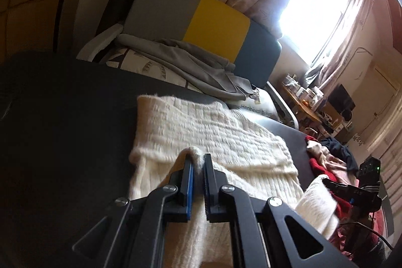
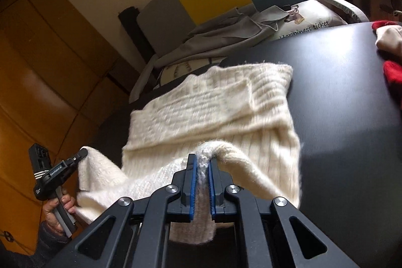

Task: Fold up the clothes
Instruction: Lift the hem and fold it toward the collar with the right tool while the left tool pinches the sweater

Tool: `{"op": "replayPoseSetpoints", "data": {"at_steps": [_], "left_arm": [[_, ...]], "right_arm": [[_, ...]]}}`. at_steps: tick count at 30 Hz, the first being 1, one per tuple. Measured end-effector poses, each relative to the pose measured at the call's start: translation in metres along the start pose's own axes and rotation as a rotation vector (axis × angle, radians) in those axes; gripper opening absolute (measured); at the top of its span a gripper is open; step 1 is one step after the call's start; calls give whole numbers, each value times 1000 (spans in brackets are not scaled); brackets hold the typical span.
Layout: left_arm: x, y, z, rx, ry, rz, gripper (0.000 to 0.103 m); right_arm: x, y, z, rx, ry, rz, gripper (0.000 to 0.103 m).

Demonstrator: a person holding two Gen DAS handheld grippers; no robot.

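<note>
**Cream sweater pinched at its near edge by both claws**

Blue-padded fingers of the left claw (image 1: 198,162) are clamped together on a bunched ridge of the cream knit sweater (image 1: 201,132), right at its near hem. Likewise the right claw (image 2: 202,163) is closed on a raised fold of the same edge, its pads squeezing the wool between them. From the right wrist view the left claw appears off to the side, gripped by a hand (image 2: 59,207), with a loose flap of the sweater hanging from it.

Thick and fuzzy, the sweater has ribbed and cable-like rows. Its far part lies flat on the black worktop (image 2: 339,104), already doubled over so that an upper layer ends in a straight folded edge across the ribbed lower layer. Red and dark clothes (image 1: 326,160) lie heaped on the worktop well apart from the sweater.
</note>
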State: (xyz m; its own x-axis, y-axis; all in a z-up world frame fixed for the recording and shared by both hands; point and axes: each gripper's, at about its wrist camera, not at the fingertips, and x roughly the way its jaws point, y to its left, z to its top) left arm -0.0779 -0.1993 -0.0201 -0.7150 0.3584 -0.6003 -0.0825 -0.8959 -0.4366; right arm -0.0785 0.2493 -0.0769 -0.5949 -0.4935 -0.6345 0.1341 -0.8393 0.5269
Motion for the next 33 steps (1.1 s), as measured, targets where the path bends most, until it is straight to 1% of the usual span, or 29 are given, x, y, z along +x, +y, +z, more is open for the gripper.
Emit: {"op": "replayPoseSetpoints", "data": {"at_steps": [10,15,17,19,23,26,29,31,33], "left_arm": [[69,20,59,-38,0,-23,6],[114,36,72,-75,38,-14,6],[126,41,75,-95,47,-20,5],[129,44,77,-110,32,-44,5],[125,54,84,-157,-30,-131,5],[122,59,90,-181,-72,-159,5],[108,61,95,-189,-130,-189,4],[91,62,96,-184,-187,-211,4],[85,66,98,-199,-189,-210,4]], "right_arm": [[53,-42,69,101,13,-24,8],[64,-52,83,148,4,23,8],[67,-56,88,167,0,46,8],[71,-60,93,186,-4,68,8],[78,-67,102,223,-12,112,8],[83,-72,109,251,-19,146,8],[69,-66,111,260,-56,216,8],[56,-58,108,248,-79,254,8],[50,-53,105,231,-84,258,8]]}}
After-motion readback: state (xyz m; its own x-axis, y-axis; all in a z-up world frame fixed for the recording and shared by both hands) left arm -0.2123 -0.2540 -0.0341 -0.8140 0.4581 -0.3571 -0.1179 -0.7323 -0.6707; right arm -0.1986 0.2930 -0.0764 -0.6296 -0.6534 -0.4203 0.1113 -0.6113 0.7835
